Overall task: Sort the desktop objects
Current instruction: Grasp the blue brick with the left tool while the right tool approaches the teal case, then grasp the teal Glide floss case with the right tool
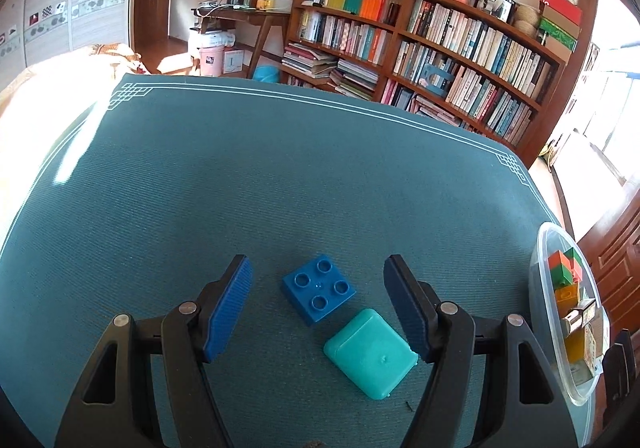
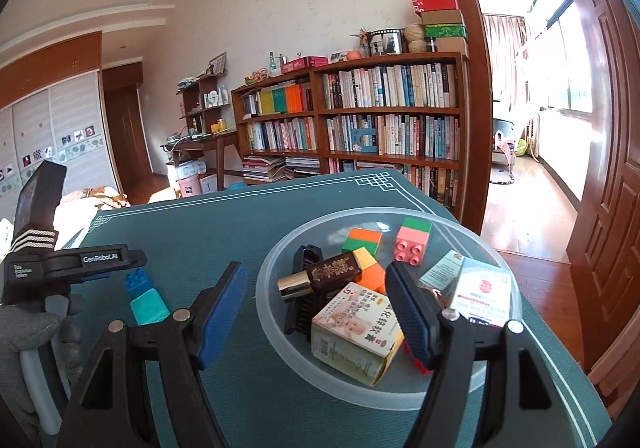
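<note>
A blue building brick (image 1: 319, 287) and a teal square block (image 1: 370, 353) lie side by side on the green table mat (image 1: 240, 176). My left gripper (image 1: 318, 304) is open and empty, its fingers either side of the two blocks, just above the mat. My right gripper (image 2: 316, 308) is open and empty above a clear round plastic container (image 2: 280, 332) that holds bricks, small boxes and a dark bottle. The blue brick (image 2: 134, 282) and the teal block (image 2: 148, 306) also show in the right wrist view, under the left gripper's body.
The clear container (image 1: 538, 288) stands at the table's right edge in the left wrist view. A wooden bookcase (image 1: 440, 48) stands beyond the table's far edge. A wooden door (image 2: 608, 176) stands to the right. A gloved hand (image 2: 28, 332) holds the left gripper.
</note>
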Available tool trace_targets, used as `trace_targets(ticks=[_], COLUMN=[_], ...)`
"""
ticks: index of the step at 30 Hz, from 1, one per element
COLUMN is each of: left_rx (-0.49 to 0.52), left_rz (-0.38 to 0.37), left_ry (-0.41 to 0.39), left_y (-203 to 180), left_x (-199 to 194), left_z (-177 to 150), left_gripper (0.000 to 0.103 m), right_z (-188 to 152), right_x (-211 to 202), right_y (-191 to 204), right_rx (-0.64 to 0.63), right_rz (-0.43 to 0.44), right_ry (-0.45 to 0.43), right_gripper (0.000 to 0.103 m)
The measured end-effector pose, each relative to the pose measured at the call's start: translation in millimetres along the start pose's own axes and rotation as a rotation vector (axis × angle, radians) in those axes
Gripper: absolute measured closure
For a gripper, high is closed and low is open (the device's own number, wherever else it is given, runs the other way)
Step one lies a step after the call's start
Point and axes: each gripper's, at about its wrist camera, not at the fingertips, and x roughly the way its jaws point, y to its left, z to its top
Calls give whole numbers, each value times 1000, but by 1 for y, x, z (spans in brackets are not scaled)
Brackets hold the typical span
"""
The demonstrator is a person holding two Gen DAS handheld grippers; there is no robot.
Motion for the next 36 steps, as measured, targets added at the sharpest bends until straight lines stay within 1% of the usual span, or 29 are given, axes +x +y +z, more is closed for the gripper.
trace_targets(ticks=[3,8,11,12,13,14,15,18,23,26,28,31,33,36], left_rx=[-1,0,1,5,9,11,9,13,17,2,-8,-20,-26,-39], left_rz=[14,37,41,48,54,64,64,52,89,101,104,101,101,104], left_ry=[10,37,23,17,8,4,0,-4,-30,-45,-47,-45,-45,-44], left_y=[0,4,7,7,8,9,10,14,19,27,32,36,38,41], left_x=[7,19,21,20,20,20,20,19,12,7,5,5,5,6], left_z=[-4,-12,-15,-15,-16,-16,-16,-17,-13,-10,-9,-7,-7,-5], left_gripper=[31,31,32,36,47,54,56,56,56,56,56,56,56,56], right_z=[-6,-19,-27,-29,-31,-31,-33,-36,-41,-42,-44,-42,-37,-32], right_x=[-2,5,4,3,3,6,6,12,25,35,45,64,76,94], right_y=[17,37,49,52,55,57,59,60,67,81,92,108,117,127], right_rx=[-55,-100,-148,-162,-173,-183,-190,-190,-171,-215,-245,-275,-285,-300], right_rz=[48,149,184,198,212,226,240,284,362,418,440,451,451,422], right_ry=[7,77,91,95,102,112,123,164,266,323,361,404,417,433], right_gripper=[25,25,25,25,25,25,25,25,25,25,25,26,33,39])
